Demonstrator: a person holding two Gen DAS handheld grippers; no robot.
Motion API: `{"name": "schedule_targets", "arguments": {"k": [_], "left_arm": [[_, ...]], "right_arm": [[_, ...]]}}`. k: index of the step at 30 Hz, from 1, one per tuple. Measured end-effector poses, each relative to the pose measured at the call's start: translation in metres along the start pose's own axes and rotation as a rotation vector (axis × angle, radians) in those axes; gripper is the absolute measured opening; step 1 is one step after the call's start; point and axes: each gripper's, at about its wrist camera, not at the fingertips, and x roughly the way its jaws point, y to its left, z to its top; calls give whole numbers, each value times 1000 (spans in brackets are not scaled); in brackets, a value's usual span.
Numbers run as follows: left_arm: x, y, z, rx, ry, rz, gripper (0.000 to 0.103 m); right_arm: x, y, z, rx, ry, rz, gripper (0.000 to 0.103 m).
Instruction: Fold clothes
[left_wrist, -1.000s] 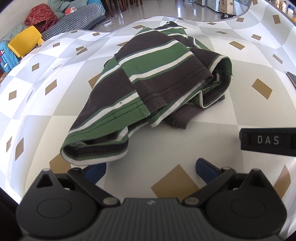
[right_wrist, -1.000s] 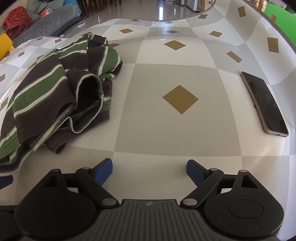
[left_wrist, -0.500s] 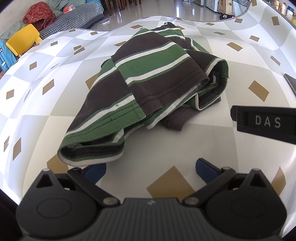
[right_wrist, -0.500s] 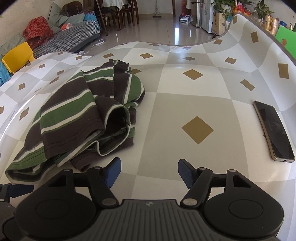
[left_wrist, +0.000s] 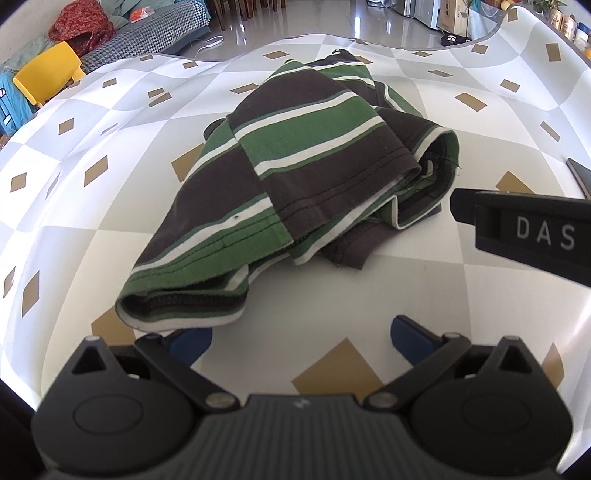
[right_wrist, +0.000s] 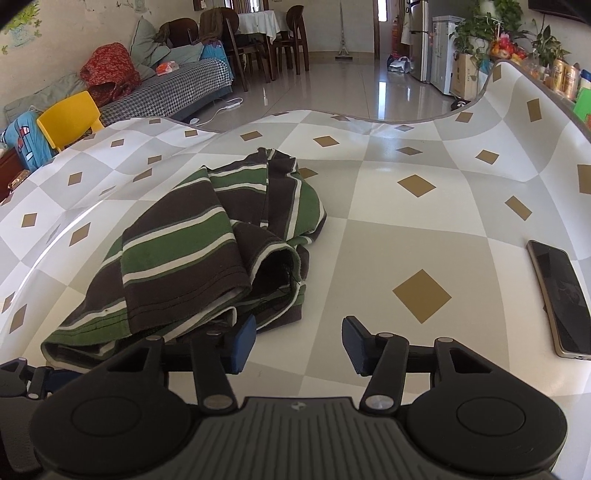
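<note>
1 striped shirt (left_wrist: 295, 192) lies crumpled on the checked table (left_wrist: 424, 280). Left gripper (left_wrist: 301, 338) and right gripper (right_wrist: 299, 341) both gape wide, holding nothing. A phone (right_wrist: 561, 295) lies well apart.

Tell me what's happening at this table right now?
A person holding a pair of tongs in each hand is about to fold a striped shirt, which lies crumpled on the checkered table. Both the left tongs and the right tongs are open and hold nothing. The right tongs sit close to the shirt's near edge. A phone lies off to the right, apart from the shirt.
</note>
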Motion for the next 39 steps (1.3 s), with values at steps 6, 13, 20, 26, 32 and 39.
{"name": "schedule_targets", "arguments": {"k": [6, 13, 20, 26, 32, 39], "left_arm": [[0, 0, 2, -6, -9, -5, 103], [-4, 8, 8, -40, -51, 18, 103], [2, 36, 22, -171, -62, 67, 102], [13, 51, 28, -250, -47, 96, 103], [26, 54, 31, -268, -38, 117, 103], [33, 46, 31, -226, -56, 146, 103]], "right_arm": [[0, 0, 2, 12, -5, 14, 51], [-3, -2, 10, 25, -23, 28, 51], [4, -6, 27, 51, -45, 45, 51], [31, -1, 42, 49, -59, 65, 52], [61, 2, 46, 62, -33, 89, 53], [81, 3, 31, 88, 32, 149, 39]]}}
